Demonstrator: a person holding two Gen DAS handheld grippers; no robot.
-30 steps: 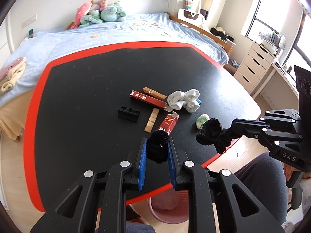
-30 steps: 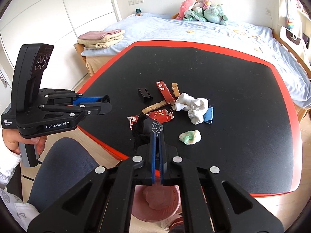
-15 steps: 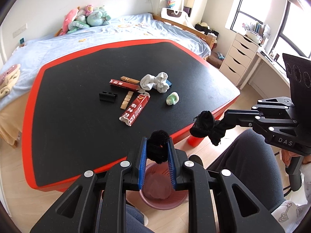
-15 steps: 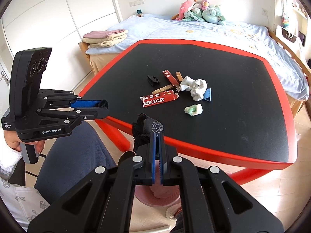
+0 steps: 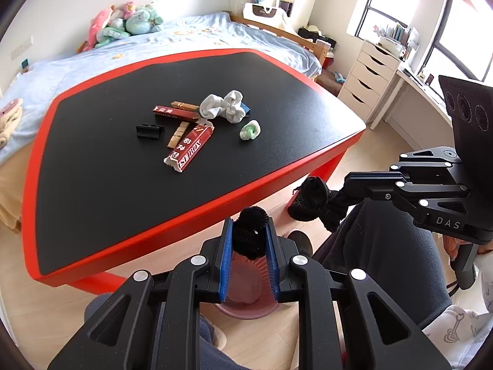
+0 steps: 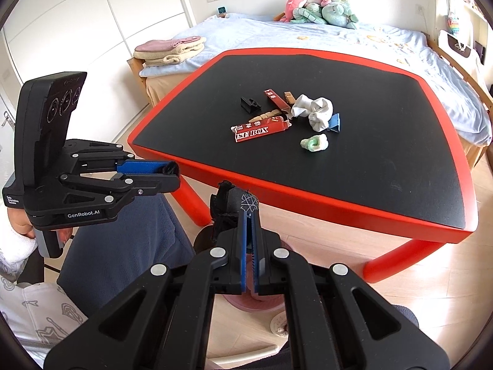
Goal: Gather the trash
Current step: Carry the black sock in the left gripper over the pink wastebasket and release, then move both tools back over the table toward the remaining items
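- Both claws have been drawn back off the red-rimmed black table [image 5: 123, 209] over the last second, and the round pink plastic bin [image 5: 246, 308] on the floor now sits directly under them.
- The left gripper [image 5: 250, 243] is seen pinching a fuzzy black pom-pom ball [image 5: 250, 231] between its blue pads, the jaws held only slightly apart by it.
- The right gripper [image 6: 249, 231] is pressed almost fully together on a crumpled black cloth scrap with a white web print [image 6: 237, 206]; most of the scrap bulges out above and to the left of the fingertips.
- In the left wrist view the same scrap [image 5: 314, 199] is seen hanging beside the table's red leg, near the pom-pom but apart from it.
- The carry looks done: both pieces are judged to be over the bin mouth, so release is likely the step in hand.
- The bin is largely hidden behind the fingers in both views, so exact alignment over its rim cannot be confirmed.
- More is left on the table: a long red printed carton [image 5: 189, 151], a second red carton [image 5: 172, 113], a knotted white sock bundle [image 5: 223, 106], a green-and-white wad [image 5: 250, 130], a small black clip [image 5: 149, 131], and wooden strips [image 5: 178, 131].
- All of these lie well apart from both claws, up near the table's middle.
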